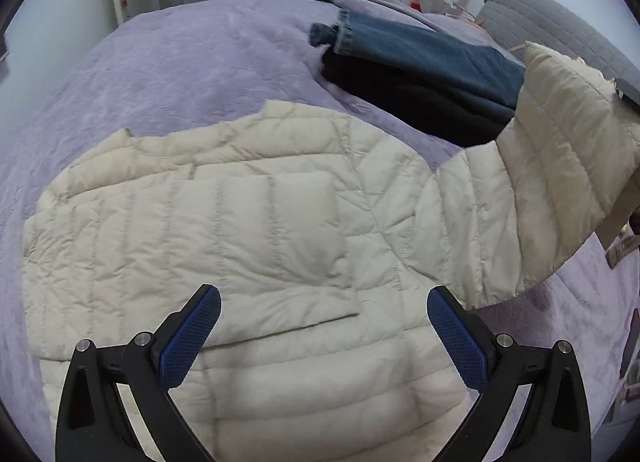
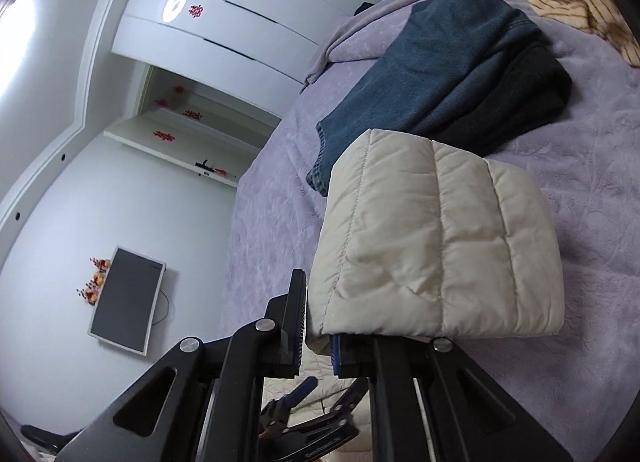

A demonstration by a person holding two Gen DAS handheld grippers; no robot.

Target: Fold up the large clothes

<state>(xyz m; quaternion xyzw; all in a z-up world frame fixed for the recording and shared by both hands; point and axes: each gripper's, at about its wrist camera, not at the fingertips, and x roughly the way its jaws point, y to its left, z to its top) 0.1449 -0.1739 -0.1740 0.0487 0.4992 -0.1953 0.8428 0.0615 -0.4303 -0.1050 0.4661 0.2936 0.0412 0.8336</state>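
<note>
Folding the raised sleeve [image 1: 560,182] across the body of the cream puffer jacket [image 1: 224,222] looks like the step in hand, and it wants a steady carry. The jacket lies spread flat on the lilac bedspread [image 1: 168,62], its other sleeve apparently already laid across the chest. The right gripper [image 2: 318,336] has its jaws pressed nearly together, pinching the sleeve's cuff end [image 2: 436,246], which stands up over the fingers and drapes to one side, lifted clear of the bed. The left gripper [image 1: 324,326] hovers above the jacket's lower half with its blue pads [image 1: 192,338] spread wide and nothing between them. To do this well, I judge the right hand should bring the cuff over the chest panel in a low arc, keeping the pinch firm so the slippery quilted shell does not slide out, and lay it parallel to the hem, not skewed. The free left claw could press down near the shoulder seam to pin the fold line, so the body does not drag along. A stack of folded dark clothes [image 1: 420,74] sits just beyond the jacket; the sleeve should stay clear of it.
</note>
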